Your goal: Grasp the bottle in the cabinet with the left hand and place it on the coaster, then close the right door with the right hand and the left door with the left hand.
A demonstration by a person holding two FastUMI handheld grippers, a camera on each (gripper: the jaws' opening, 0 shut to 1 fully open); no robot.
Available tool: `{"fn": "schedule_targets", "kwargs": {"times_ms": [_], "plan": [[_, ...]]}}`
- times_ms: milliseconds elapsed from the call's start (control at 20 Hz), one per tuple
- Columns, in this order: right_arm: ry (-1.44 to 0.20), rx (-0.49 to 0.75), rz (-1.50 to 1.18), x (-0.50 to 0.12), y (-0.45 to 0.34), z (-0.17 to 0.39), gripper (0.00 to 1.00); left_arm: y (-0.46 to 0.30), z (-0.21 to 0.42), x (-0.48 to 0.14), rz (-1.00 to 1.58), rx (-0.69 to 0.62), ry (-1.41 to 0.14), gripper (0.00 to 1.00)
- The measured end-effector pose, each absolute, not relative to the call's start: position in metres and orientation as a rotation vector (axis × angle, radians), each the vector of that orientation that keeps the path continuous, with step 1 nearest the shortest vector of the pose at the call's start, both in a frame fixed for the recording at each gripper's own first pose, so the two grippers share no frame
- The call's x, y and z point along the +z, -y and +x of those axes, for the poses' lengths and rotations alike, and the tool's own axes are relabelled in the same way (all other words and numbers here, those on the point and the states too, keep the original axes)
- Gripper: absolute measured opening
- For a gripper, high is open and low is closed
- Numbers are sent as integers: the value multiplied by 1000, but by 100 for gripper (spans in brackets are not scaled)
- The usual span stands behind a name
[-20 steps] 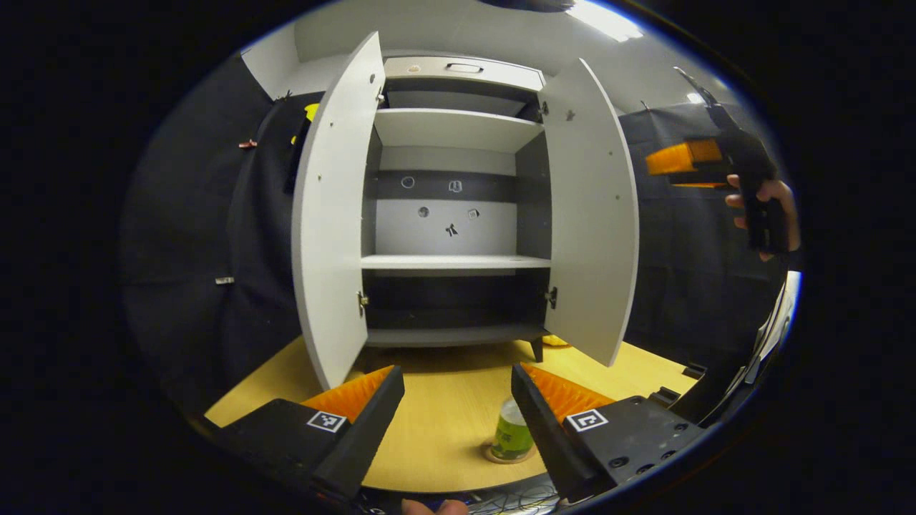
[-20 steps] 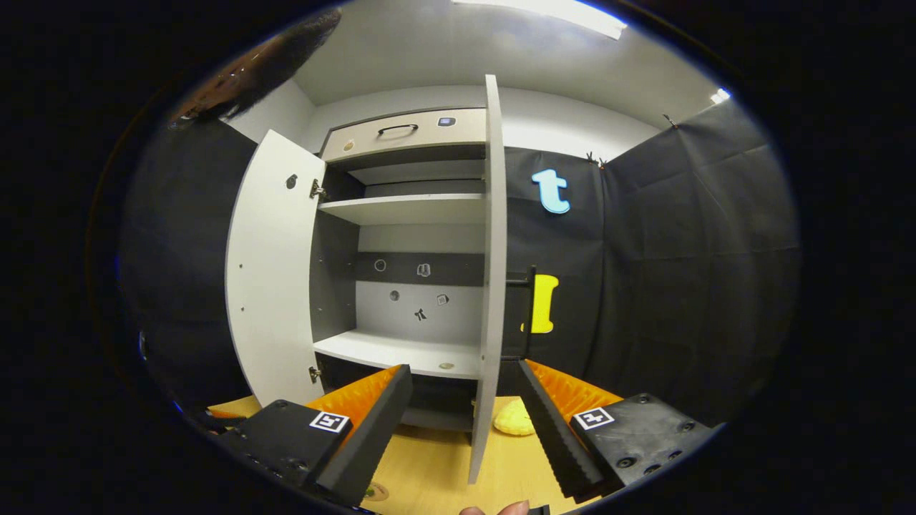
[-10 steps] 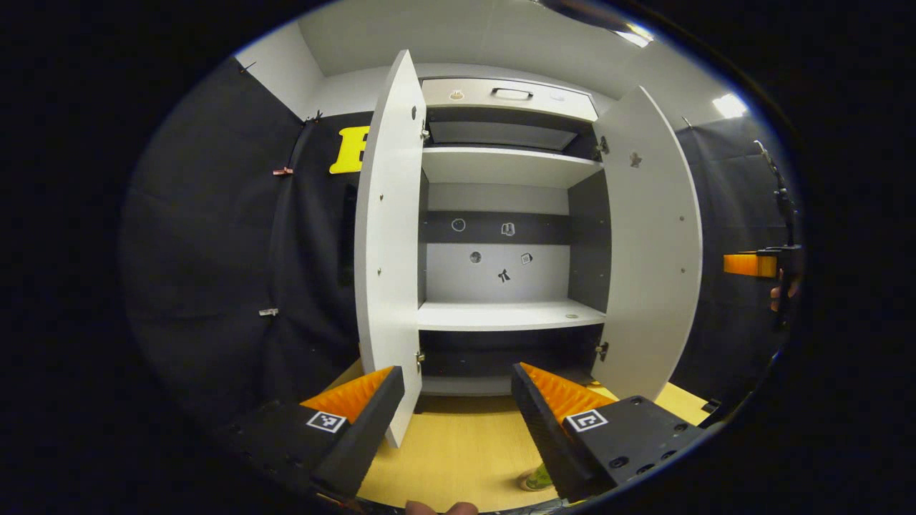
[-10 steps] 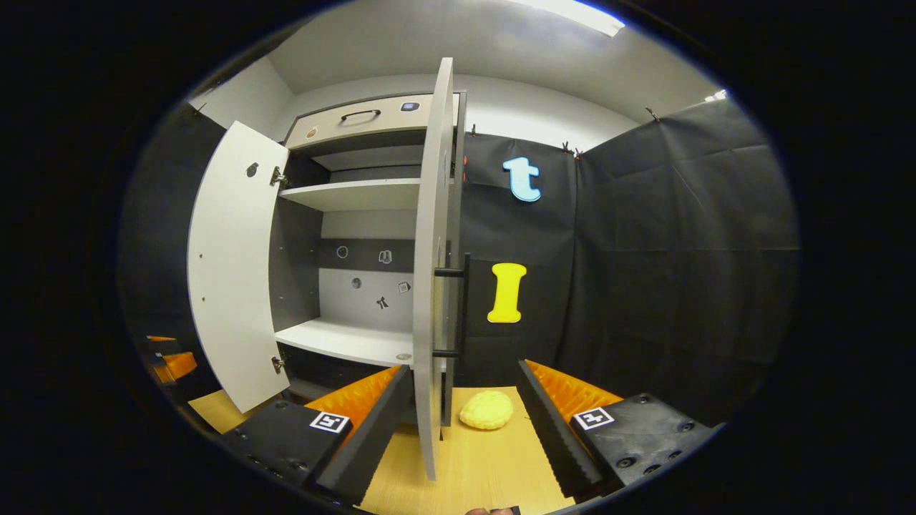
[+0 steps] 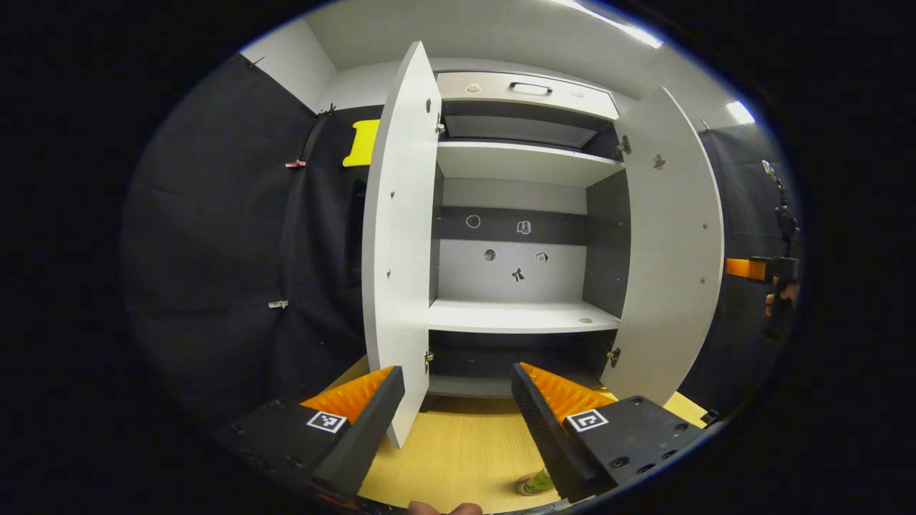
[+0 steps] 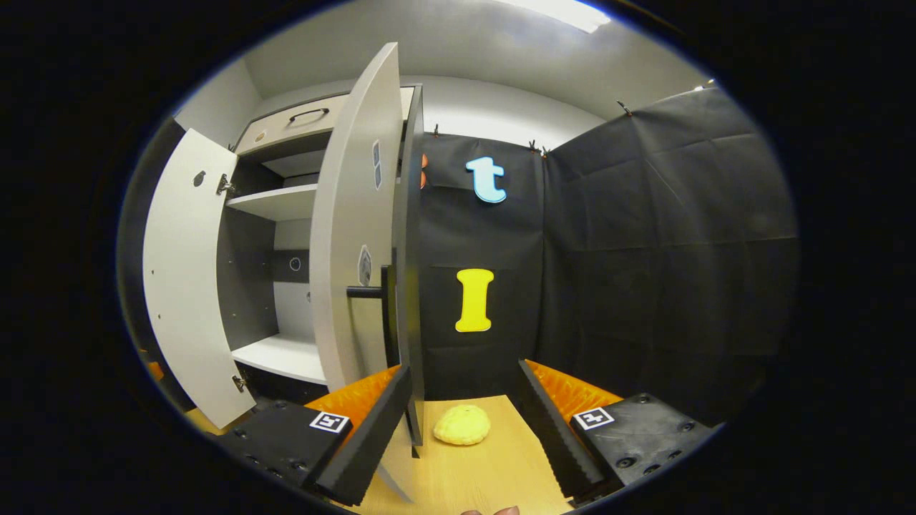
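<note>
Both doors, the left door (image 5: 397, 236) and the right door (image 5: 669, 243), are open and need closing, the green bottle (image 5: 535, 483) sits on the near tabletop (image 5: 458, 450), and the left tool (image 5: 458, 422) and right tool (image 6: 465, 429) are open and empty.

A light wooden tabletop (image 6: 494, 465) runs up to the black cloth wall (image 6: 644, 250), and a small, lumpy yellow bun-shaped object (image 6: 461, 425) lies on it near the far edge, just right of the cabinet. Above the shelves sits a pale grey drawer front (image 5: 526, 86) with a dark bar handle (image 5: 530, 87) (a small round sticker sits to its left). Several small stickers (image 5: 517, 274) dot the grey back panel (image 5: 512, 268) inside, and a bright strip light (image 6: 554, 11) glows on the white ceiling (image 6: 458, 43).
</note>
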State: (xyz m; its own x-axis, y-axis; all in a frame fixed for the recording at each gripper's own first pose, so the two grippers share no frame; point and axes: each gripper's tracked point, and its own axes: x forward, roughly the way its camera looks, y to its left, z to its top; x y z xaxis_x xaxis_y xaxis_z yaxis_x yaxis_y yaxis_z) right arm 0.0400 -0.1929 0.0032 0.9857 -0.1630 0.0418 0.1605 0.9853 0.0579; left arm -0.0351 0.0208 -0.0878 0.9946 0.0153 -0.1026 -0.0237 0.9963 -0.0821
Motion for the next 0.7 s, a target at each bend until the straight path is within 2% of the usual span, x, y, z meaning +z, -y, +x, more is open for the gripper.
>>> {"fn": "schedule_targets", "kwargs": {"times_ms": [250, 400, 700], "plan": [[33, -66, 67, 1, 161, 45, 98, -37, -40, -91, -81, 45, -118, 95], [41, -106, 14, 2, 160, 47, 95, -47, -47, -93, -82, 55, -121, 96], [15, -97, 70, -2, 149, 46, 95, -62, -56, -98, -76, 47, -124, 96]]}}
